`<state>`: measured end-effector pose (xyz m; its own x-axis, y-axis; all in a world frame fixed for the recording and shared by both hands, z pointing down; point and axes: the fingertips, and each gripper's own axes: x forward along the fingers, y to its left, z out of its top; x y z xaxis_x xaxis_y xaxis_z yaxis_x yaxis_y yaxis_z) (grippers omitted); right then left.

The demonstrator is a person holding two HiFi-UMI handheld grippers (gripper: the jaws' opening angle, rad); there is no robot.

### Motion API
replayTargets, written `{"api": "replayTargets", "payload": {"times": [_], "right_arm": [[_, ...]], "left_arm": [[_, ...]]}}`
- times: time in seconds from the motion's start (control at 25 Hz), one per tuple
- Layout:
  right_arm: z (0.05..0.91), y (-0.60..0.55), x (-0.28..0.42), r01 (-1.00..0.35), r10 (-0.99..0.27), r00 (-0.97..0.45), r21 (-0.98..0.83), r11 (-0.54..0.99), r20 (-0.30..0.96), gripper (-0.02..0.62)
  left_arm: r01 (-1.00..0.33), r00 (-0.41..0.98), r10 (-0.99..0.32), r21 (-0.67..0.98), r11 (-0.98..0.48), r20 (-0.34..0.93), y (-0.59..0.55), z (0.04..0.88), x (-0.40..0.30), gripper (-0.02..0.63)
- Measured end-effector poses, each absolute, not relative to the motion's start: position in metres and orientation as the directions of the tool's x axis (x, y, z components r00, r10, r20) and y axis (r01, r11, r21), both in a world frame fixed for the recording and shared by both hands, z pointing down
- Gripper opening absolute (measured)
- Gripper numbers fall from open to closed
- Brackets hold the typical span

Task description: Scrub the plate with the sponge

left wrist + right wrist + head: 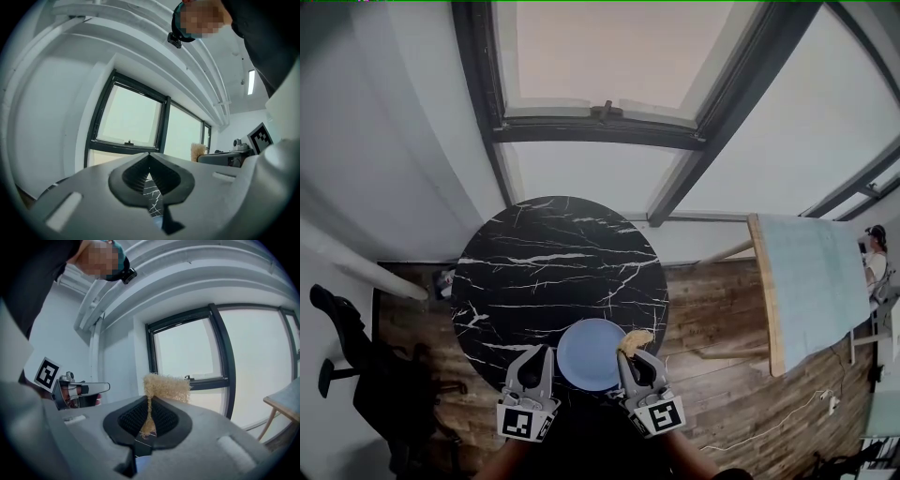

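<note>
A round blue plate (589, 354) lies on the near edge of a round black marble table (553, 272). My right gripper (630, 358) (149, 420) is shut on a frayed yellow sponge (635, 340) (166, 386), which is pinched between the pads and sticks out above them, over the plate's right rim. My left gripper (542, 356) (150, 180) sits just left of the plate, its jaws shut with nothing visible between them. Through the slit below its pads I see only a sliver of marble.
Wooden floor surrounds the table. A pale tabletop on wooden legs (811, 286) stands to the right, with a person (874, 258) beyond it. A black chair (352, 375) is at the left. A dark-framed window (600, 117) is ahead.
</note>
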<state>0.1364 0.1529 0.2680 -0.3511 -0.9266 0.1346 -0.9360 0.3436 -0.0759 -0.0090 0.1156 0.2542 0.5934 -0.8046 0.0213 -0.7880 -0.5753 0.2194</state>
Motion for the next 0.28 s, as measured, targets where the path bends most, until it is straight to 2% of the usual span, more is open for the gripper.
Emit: {"api": "replayTargets", "payload": {"times": [0.28], "right_arm": [[0.2730, 0.1551, 0.1338, -0.932, -0.921, -0.362, -0.047, 0.359, 0.141, 0.021]], "left_arm": [[-0.790, 0.587, -0.810, 0.226, -0.571, 0.004, 0.1155, 0.2512, -0.0115, -0.009]]}}
